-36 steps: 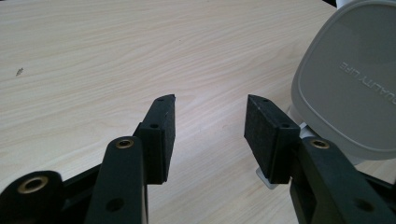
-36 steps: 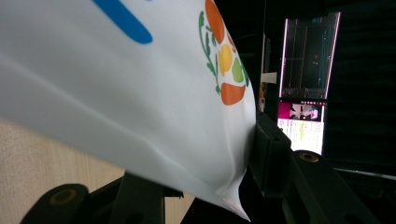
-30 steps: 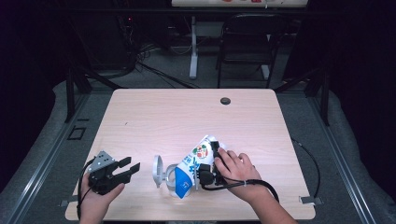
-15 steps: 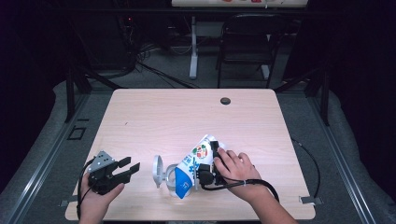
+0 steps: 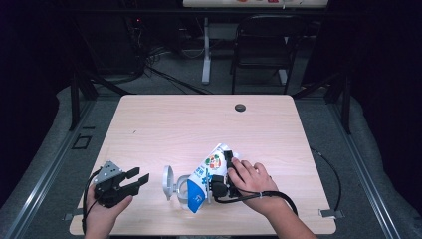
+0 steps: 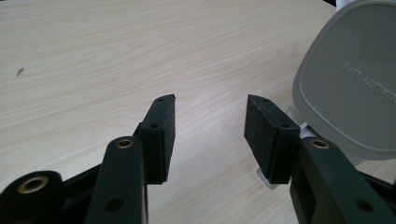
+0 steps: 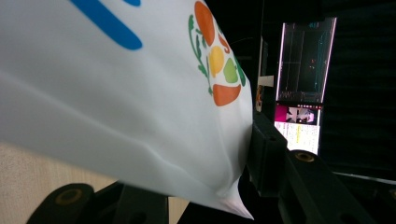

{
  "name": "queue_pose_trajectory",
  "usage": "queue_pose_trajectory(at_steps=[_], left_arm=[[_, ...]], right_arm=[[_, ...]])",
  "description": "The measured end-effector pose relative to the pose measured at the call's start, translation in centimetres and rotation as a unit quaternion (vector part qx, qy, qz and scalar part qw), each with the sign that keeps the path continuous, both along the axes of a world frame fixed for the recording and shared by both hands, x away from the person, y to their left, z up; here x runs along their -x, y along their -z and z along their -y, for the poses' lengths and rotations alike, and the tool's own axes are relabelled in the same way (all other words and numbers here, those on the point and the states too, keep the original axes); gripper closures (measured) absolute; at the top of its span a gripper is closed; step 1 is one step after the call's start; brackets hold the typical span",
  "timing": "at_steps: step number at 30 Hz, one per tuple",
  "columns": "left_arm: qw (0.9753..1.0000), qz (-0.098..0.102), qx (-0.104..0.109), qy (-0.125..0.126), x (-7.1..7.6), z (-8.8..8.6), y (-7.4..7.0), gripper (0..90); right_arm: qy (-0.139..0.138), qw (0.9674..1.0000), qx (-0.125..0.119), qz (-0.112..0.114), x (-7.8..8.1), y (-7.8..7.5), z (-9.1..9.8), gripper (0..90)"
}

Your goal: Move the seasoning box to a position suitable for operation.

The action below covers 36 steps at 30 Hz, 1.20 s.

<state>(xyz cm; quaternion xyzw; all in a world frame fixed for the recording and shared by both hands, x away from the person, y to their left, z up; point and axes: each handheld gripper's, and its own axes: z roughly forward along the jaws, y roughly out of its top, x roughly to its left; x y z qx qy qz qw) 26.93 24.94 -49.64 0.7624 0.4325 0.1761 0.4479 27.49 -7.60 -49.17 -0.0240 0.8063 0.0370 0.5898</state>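
Observation:
A white pouch (image 5: 205, 175) with blue print and a fruit logo lies tilted, its lower end over a small clear container (image 5: 182, 193) whose grey lid (image 5: 168, 181) stands open. My right gripper (image 5: 222, 174) is shut on the pouch's upper part, and its jaws have just been closing further on it. In the right gripper view the pouch (image 7: 116, 93) lies across the jaws, with one pad (image 7: 262, 149) pressed against its edge. My left gripper (image 5: 140, 179) rests open near the table's front left, nothing between its jaws. In the left gripper view the lid (image 6: 350, 88) stands just right of the left gripper (image 6: 210, 116).
The wooden table (image 5: 199, 124) has a dark round grommet (image 5: 240, 107) near its far edge. A chair (image 5: 263, 45) and cables stand on the floor beyond it. A lit monitor (image 7: 301, 84) shows in the right gripper view.

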Motion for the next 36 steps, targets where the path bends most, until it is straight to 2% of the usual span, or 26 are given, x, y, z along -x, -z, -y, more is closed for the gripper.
queue_pose_trajectory(at_steps=[32,34,36], left_arm=[[1.0000,0.000,0.000,0.000,-0.01,0.00,0.00,54.1],[1.0000,0.001,-0.001,0.000,-0.01,0.00,0.00,54.1],[1.0000,0.001,0.000,0.000,-0.01,0.00,0.00,54.0]], right_arm=[[-0.005,1.0000,-0.002,0.002,0.06,-0.01,-0.01,65.6],[0.005,0.9999,0.008,0.003,0.24,-0.20,-0.10,65.7],[0.003,1.0000,0.004,0.002,0.23,-0.16,-0.10,65.8]])
